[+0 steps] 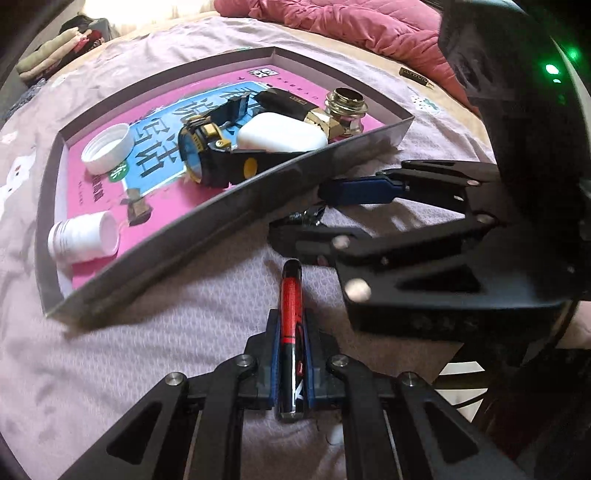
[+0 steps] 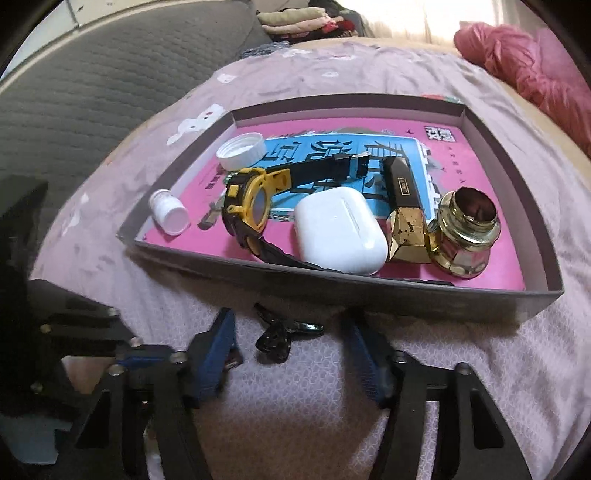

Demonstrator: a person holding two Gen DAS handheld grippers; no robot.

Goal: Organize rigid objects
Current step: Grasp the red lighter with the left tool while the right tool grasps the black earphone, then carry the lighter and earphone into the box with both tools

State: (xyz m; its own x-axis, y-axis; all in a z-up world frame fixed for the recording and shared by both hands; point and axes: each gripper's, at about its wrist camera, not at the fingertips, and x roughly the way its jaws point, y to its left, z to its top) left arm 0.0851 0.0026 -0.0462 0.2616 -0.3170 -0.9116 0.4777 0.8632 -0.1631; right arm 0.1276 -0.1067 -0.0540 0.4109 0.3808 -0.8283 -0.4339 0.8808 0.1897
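Observation:
My left gripper is shut on a red and black pen-like tube, held just above the bed in front of the grey tray. My right gripper is open, its blue pads either side of a small black glossy object that lies on the bedsheet just before the tray's near wall. In the tray lie a yellow and black watch, a white earbud case, a gold and black bottle, a gold jar, a white cap and a small white bottle.
The tray has a pink and blue book cover as its floor. A pink quilt lies at the back right of the bed. Folded clothes are stacked beyond the bed. The right gripper also shows in the left wrist view.

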